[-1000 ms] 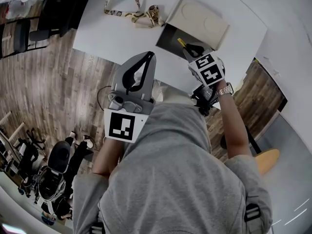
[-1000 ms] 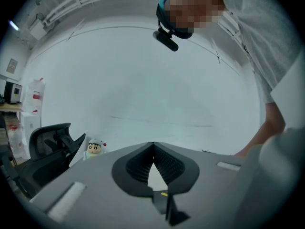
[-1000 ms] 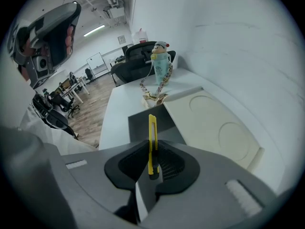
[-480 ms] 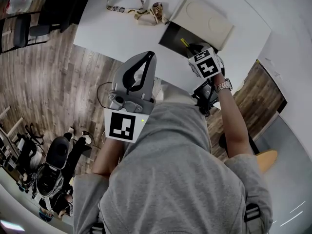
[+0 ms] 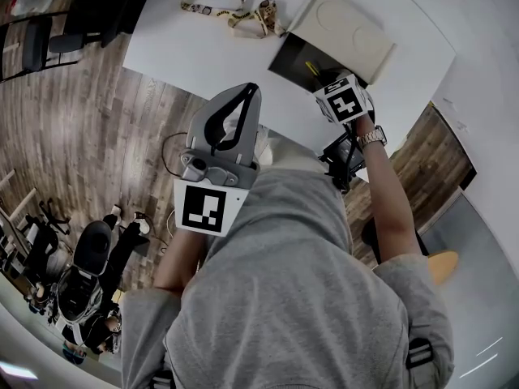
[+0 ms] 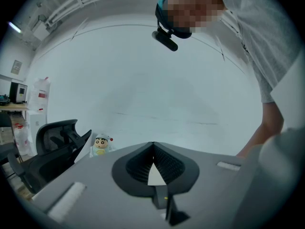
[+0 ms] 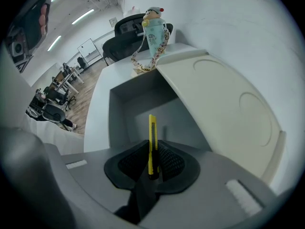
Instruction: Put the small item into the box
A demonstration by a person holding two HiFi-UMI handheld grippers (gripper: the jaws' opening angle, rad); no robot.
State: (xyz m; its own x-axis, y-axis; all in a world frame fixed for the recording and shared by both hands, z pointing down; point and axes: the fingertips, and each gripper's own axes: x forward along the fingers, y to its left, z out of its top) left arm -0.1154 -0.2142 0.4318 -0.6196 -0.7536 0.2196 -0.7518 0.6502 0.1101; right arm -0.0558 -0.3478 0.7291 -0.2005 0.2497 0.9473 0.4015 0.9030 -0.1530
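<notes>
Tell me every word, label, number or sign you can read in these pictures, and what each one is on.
No text here is legible.
Green round logo on the pale bottle: too small to read.
Red patch on the white package: blurred.
Left marker cube and right marker cube: black-and-white square patterns, not letters.
Yellow knife: no print shows.

One box [image 7: 125, 101], one yellow knife [image 7: 152, 137], one bottle [image 7: 155, 35].

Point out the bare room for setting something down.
Bare table left of the box, between the strap and the near edge. The box floor is bare too, under the knife in the right gripper. Crowded at the far edge: bottle, strap, lid.
</notes>
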